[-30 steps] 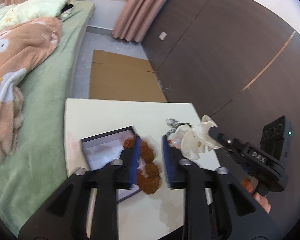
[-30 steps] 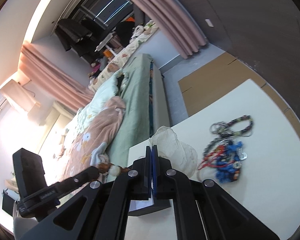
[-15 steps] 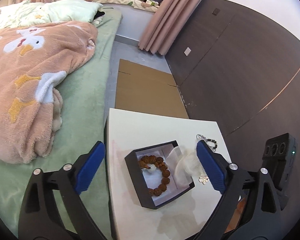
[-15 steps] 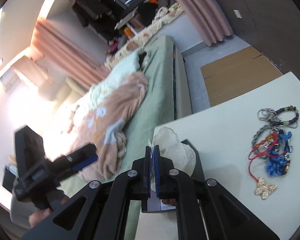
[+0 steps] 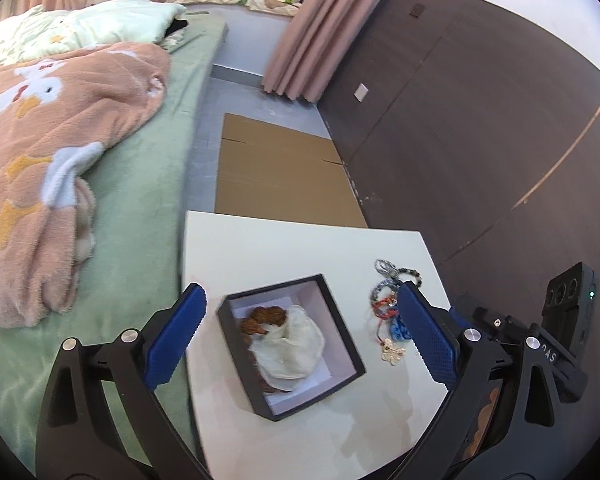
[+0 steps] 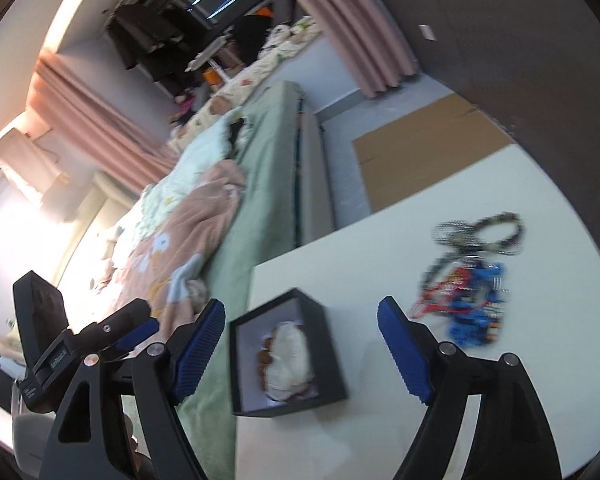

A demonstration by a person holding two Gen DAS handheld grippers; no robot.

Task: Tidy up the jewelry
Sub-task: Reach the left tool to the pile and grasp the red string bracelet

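Box: the black box (image 5: 288, 344) sits on the white table (image 5: 284, 248), at the edge nearest the green bed (image 5: 168, 184). I take it as my landmark.

Left tongs: my left gripper (image 5: 300, 340) is spread wide and holds nothing, its blue pads either side of the box and well above it. A second ago it was pinched on the brown bead bracelet; half a second ago it had already let go.

Right tongs: my right gripper (image 6: 302, 354) is also wide open and empty. Half a second ago it was still closed on the white pouch.

Bracelet: the brown bead bracelet (image 5: 262, 316) lies inside the box, towards its far corner.

Pouch: the white pouch (image 5: 290, 346) now rests in the box on top of the bracelet, covering most of it.

Remaining jewelry: a tangle of bracelets (image 5: 392, 300), with red and blue cords and a pale butterfly charm (image 5: 392, 352), lies on the table just beside the box, on the side away from the bed.

Meaning: one piece looks stowed. Both my tongs are free, so I judge the tangle beside the box comes next.
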